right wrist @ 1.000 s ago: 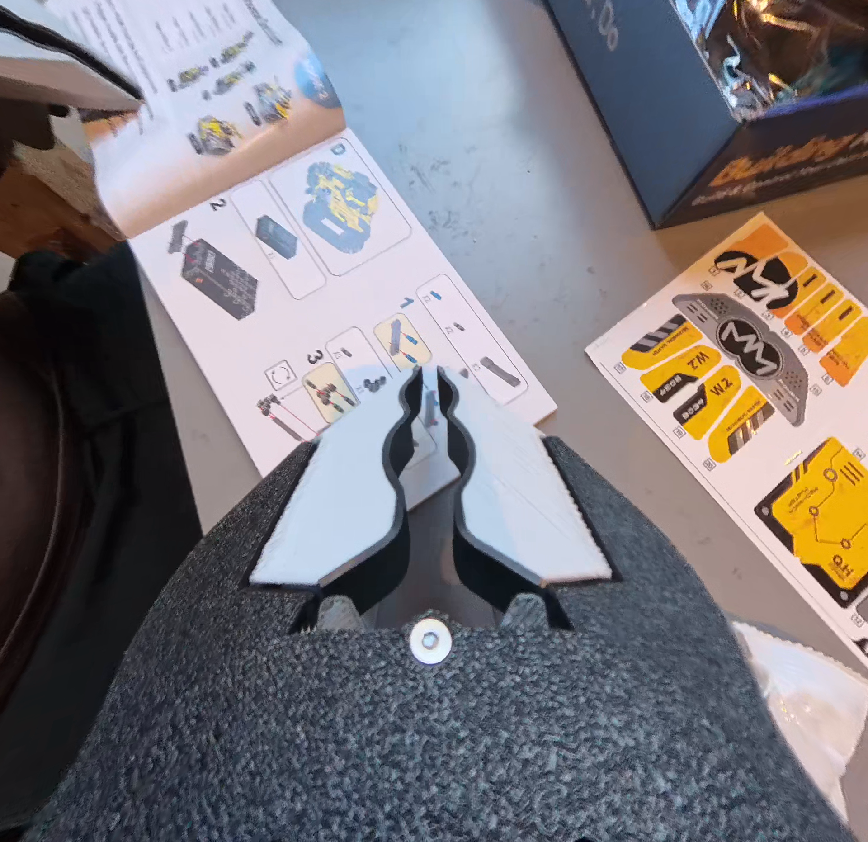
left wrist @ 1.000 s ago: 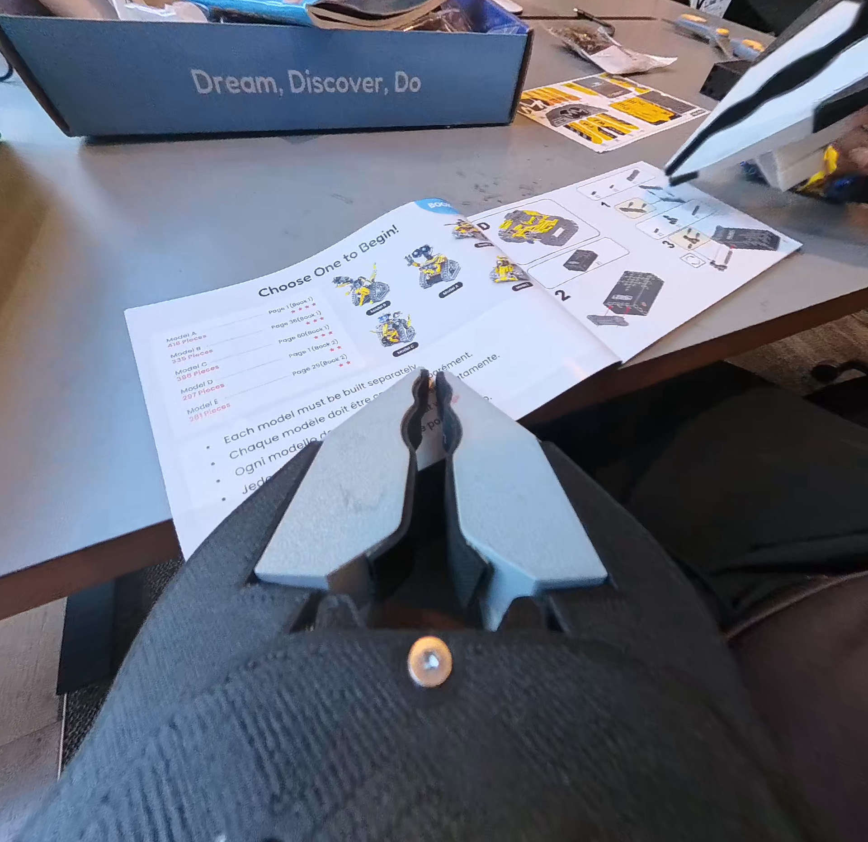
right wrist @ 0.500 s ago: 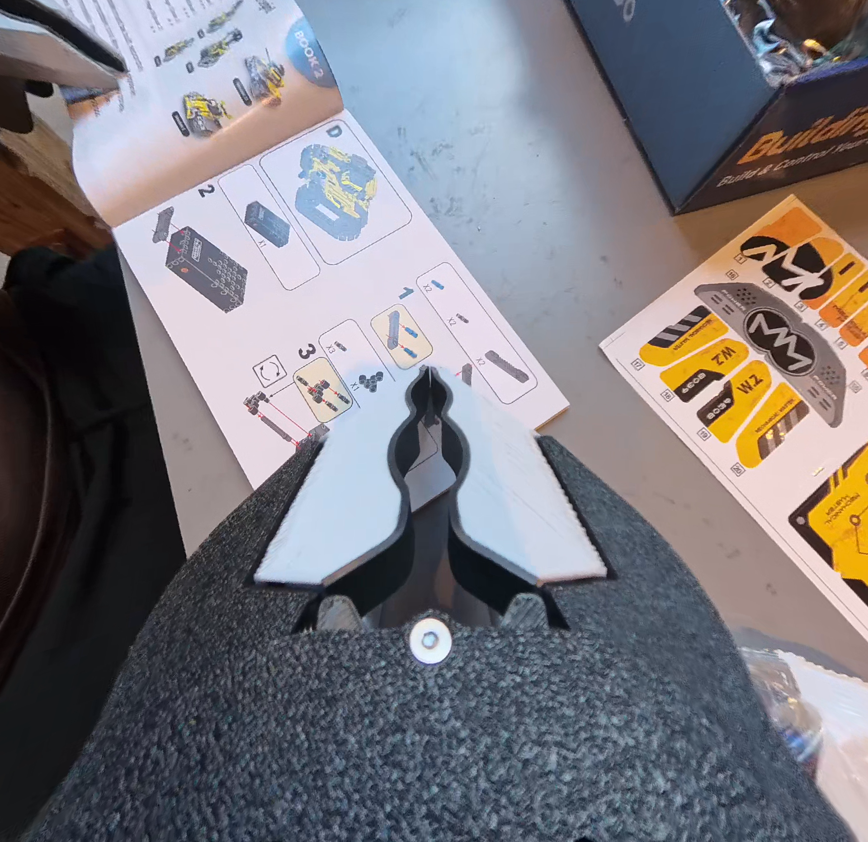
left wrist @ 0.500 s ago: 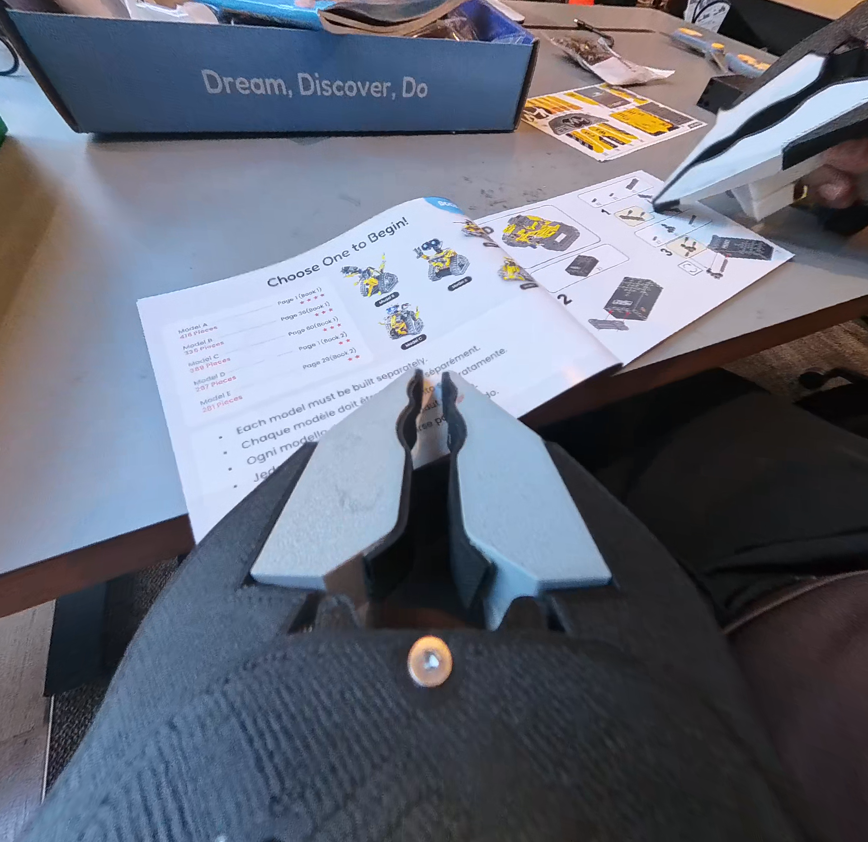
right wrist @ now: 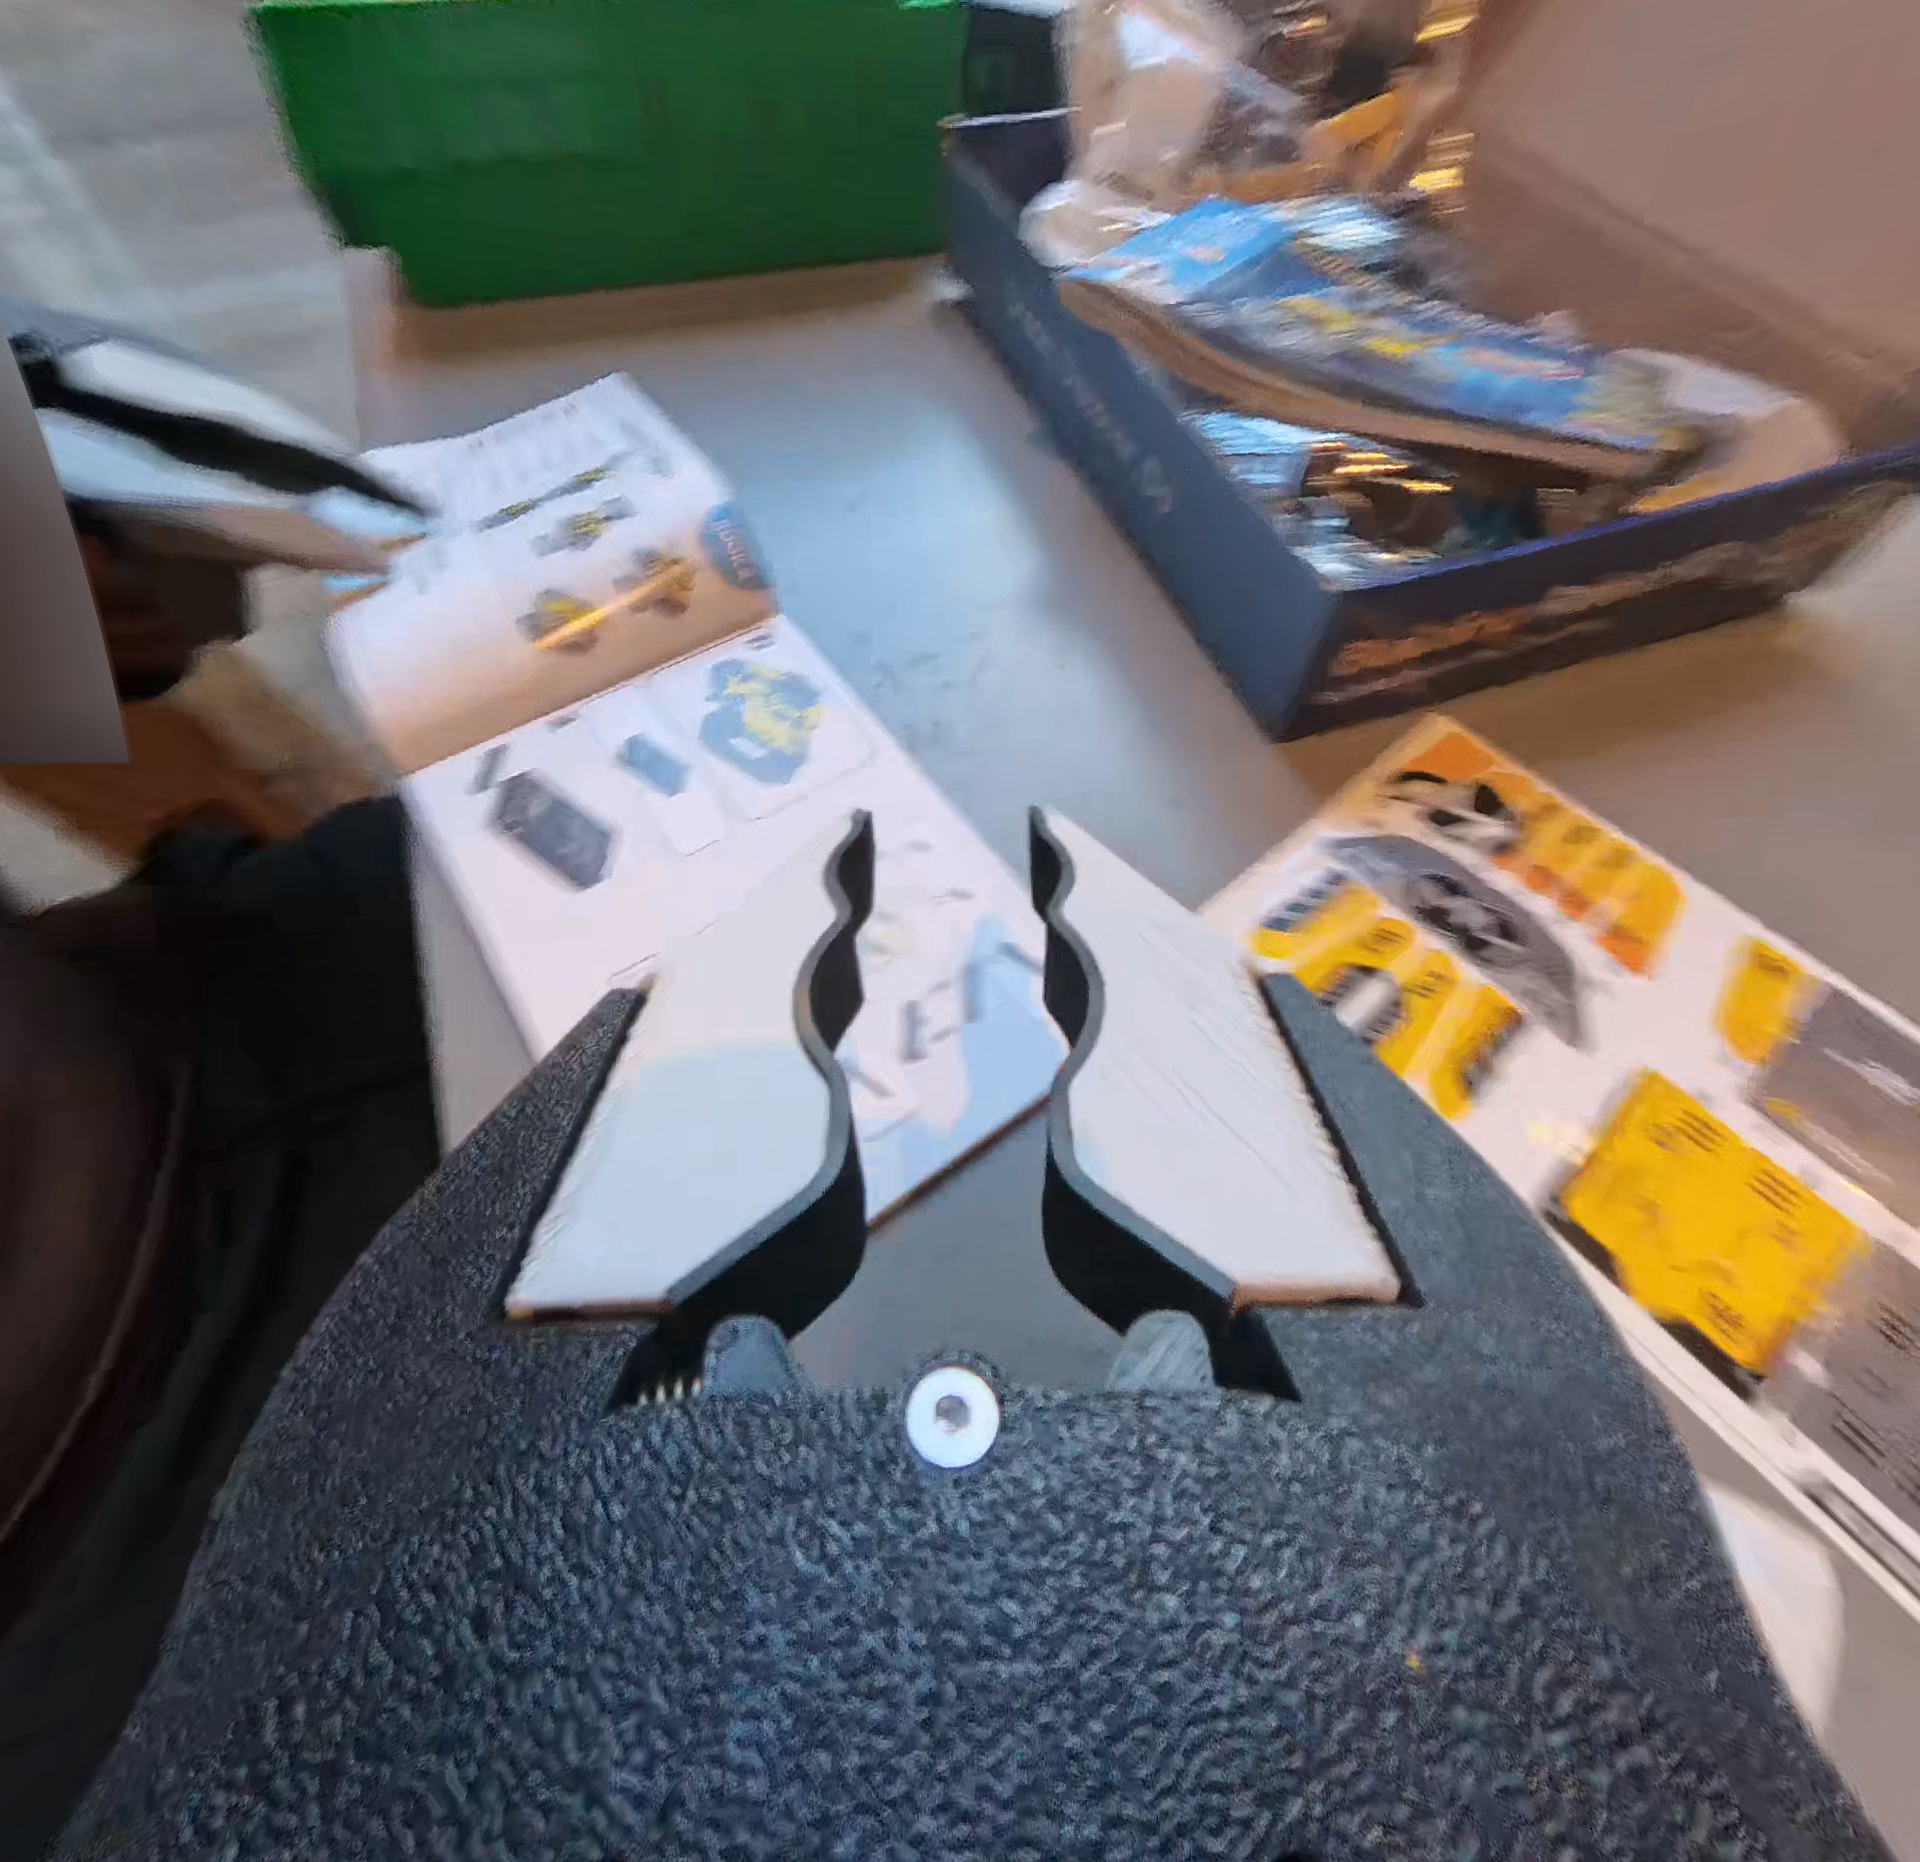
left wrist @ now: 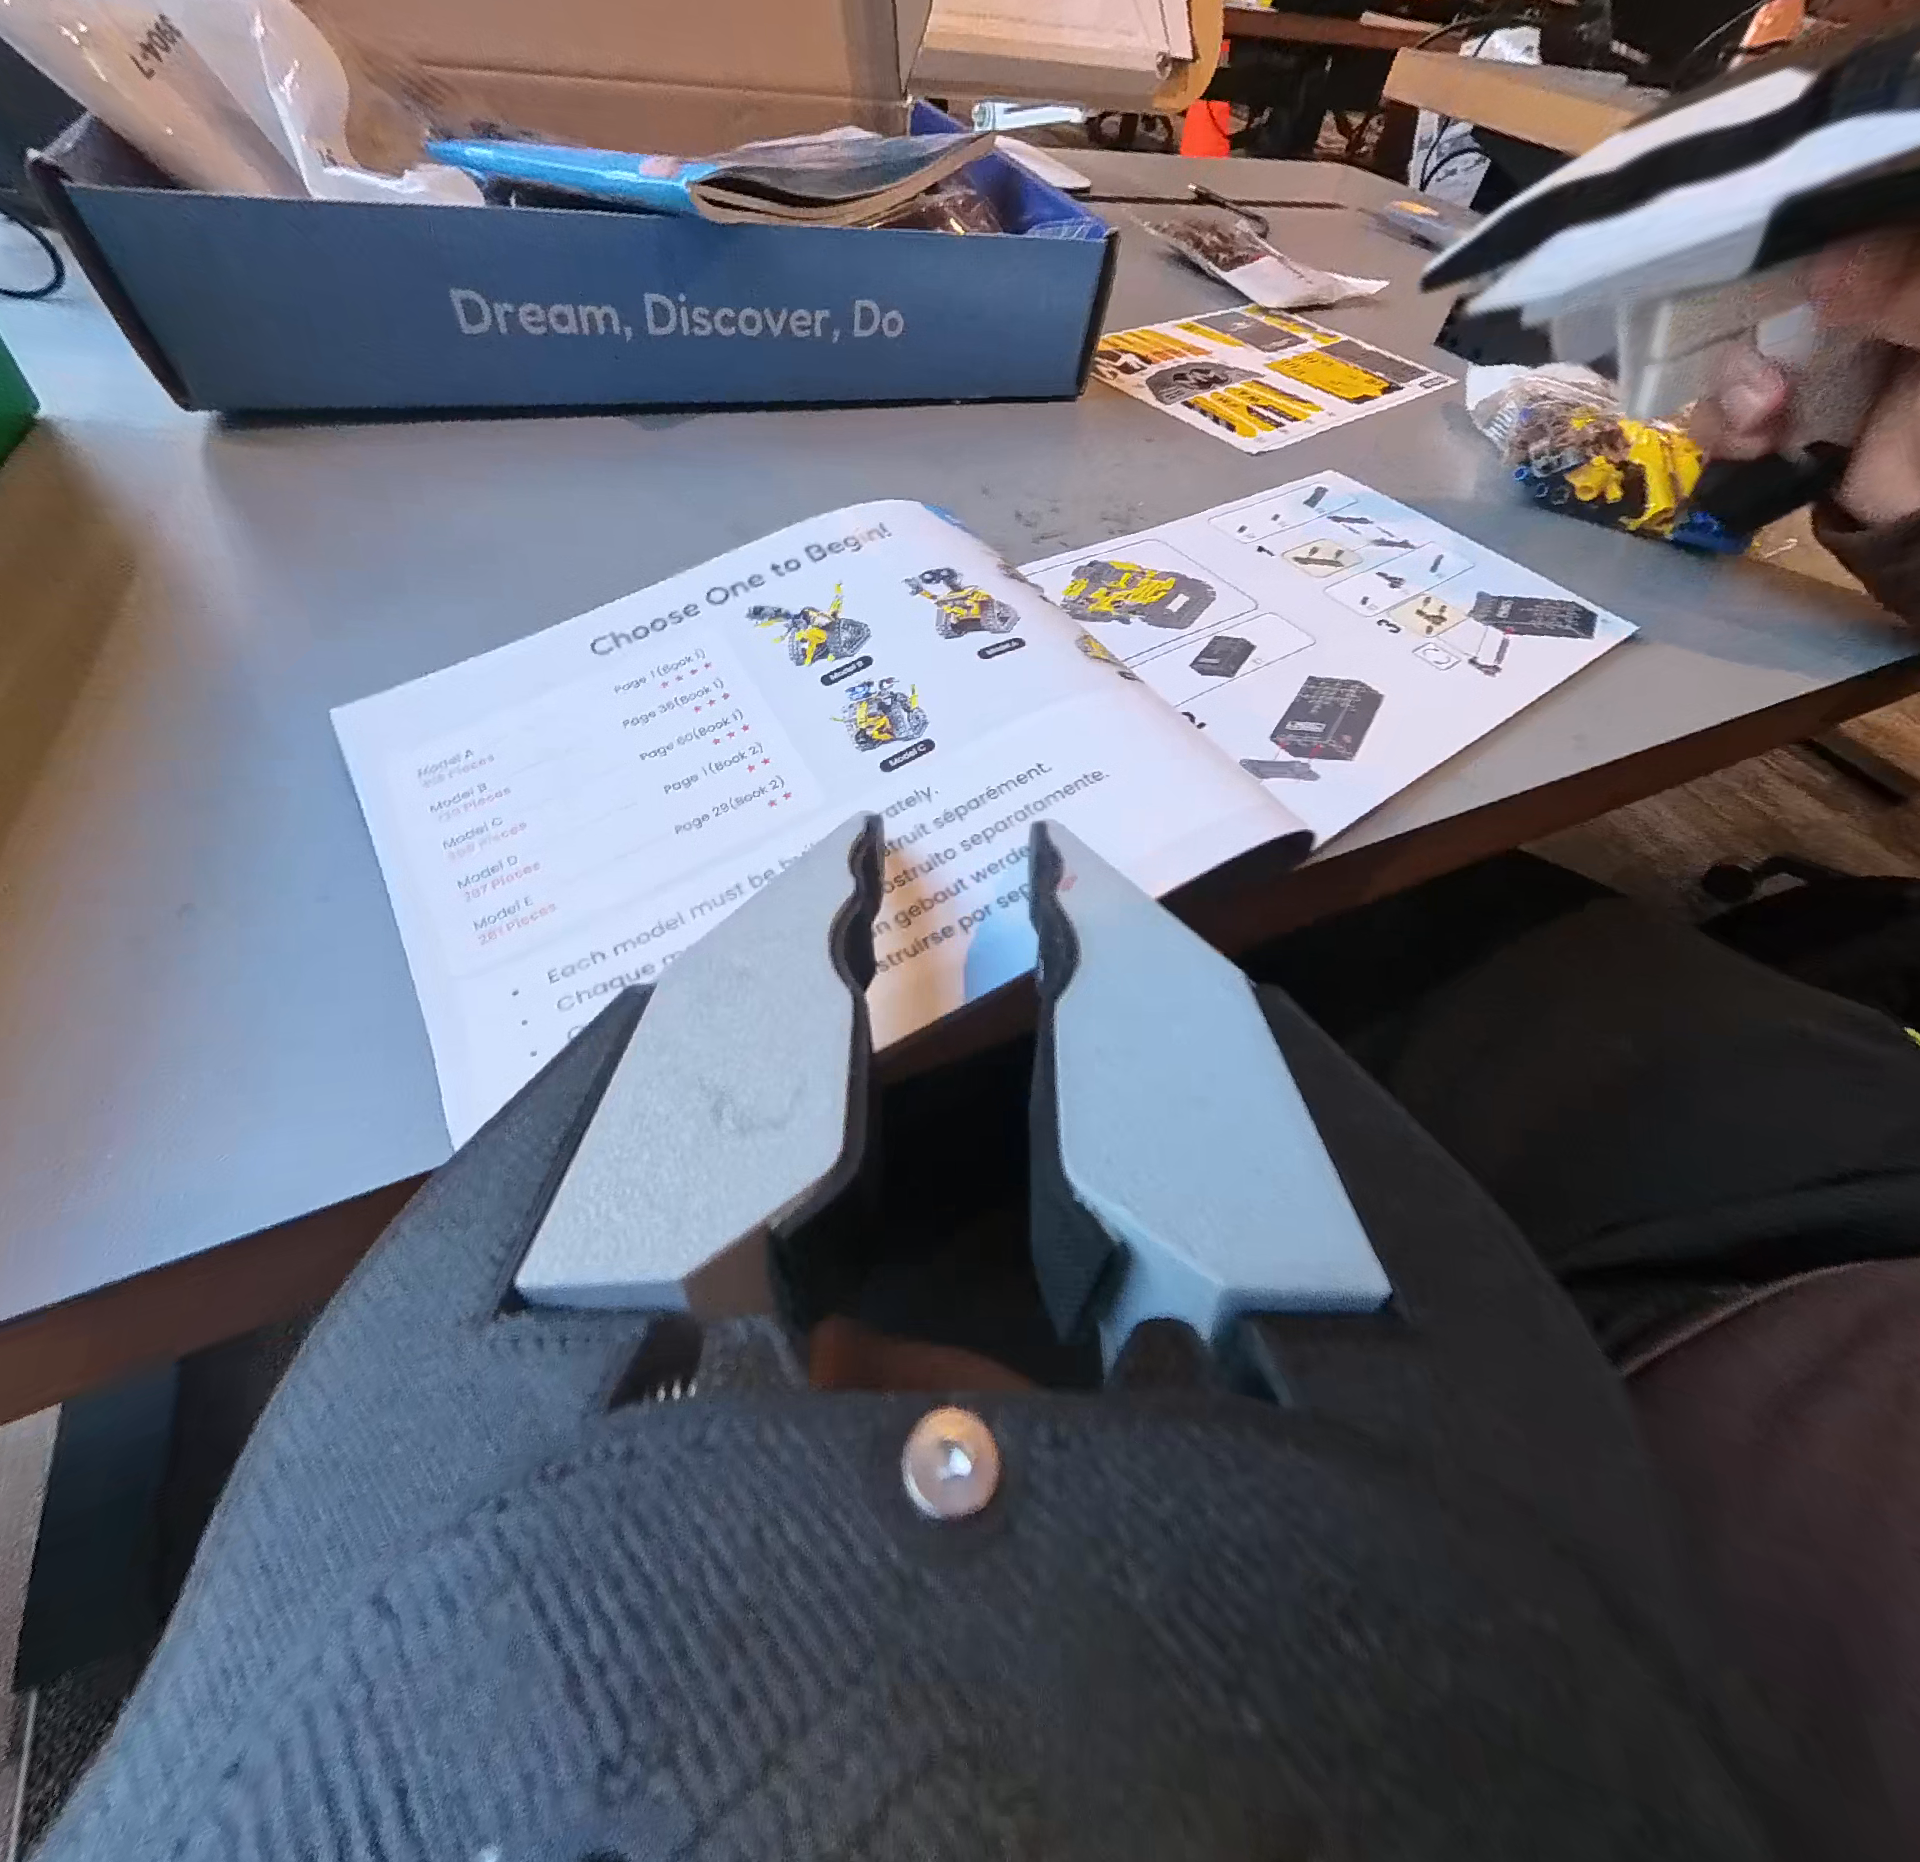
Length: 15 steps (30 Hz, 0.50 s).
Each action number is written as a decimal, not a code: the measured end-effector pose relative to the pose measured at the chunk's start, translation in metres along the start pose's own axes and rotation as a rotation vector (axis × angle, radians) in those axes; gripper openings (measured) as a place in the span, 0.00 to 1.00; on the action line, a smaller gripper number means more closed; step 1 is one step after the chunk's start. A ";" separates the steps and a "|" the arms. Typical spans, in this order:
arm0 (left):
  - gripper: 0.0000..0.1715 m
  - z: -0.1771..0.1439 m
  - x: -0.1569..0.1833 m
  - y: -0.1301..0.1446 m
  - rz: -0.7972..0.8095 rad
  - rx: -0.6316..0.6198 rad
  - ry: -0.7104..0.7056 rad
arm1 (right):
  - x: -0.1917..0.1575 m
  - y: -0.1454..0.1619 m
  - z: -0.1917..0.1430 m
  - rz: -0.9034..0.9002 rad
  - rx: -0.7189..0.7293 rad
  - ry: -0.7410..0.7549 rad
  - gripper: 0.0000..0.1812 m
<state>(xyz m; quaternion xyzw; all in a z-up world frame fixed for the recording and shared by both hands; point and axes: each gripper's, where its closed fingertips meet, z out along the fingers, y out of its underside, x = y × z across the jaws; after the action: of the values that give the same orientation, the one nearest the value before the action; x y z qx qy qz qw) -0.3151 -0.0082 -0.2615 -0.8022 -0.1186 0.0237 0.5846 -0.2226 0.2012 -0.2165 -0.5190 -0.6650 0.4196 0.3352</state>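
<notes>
L grey two-finger gripper (left wrist: 954, 841) and R white one (right wrist: 948, 838) are hovering, jaws apart, empty, over open white instruction booklet (left wrist: 831, 732); blue cardboard box (left wrist: 623, 326) at 12 o'clock.

— How does the left claw (left wrist: 954, 844) stand?
— Fingers parted, nothing between them.
— And the right claw (right wrist: 948, 842)?
— Parted as well, empty, angled downward; a hand (left wrist: 1813, 404) grips its handle.
</notes>
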 end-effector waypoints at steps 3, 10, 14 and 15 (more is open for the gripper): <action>0.15 -0.001 0.003 -0.002 0.009 0.015 0.012 | -0.032 0.015 0.004 -0.026 -0.098 -0.193 0.22; 0.12 0.008 -0.011 0.015 0.028 -0.085 -0.076 | -0.035 0.062 0.020 -0.103 -0.345 -0.161 0.35; 0.11 0.007 -0.014 0.013 0.009 -0.078 -0.085 | -0.046 0.064 0.022 -0.093 -0.346 -0.207 0.33; 0.11 0.007 -0.015 0.013 0.007 -0.078 -0.090 | -0.047 0.064 0.023 -0.093 -0.347 -0.202 0.33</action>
<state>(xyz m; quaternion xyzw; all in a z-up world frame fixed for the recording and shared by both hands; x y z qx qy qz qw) -0.3286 -0.0088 -0.2776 -0.8230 -0.1430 0.0572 0.5468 -0.2055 0.1582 -0.2843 -0.4929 -0.7808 0.3328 0.1915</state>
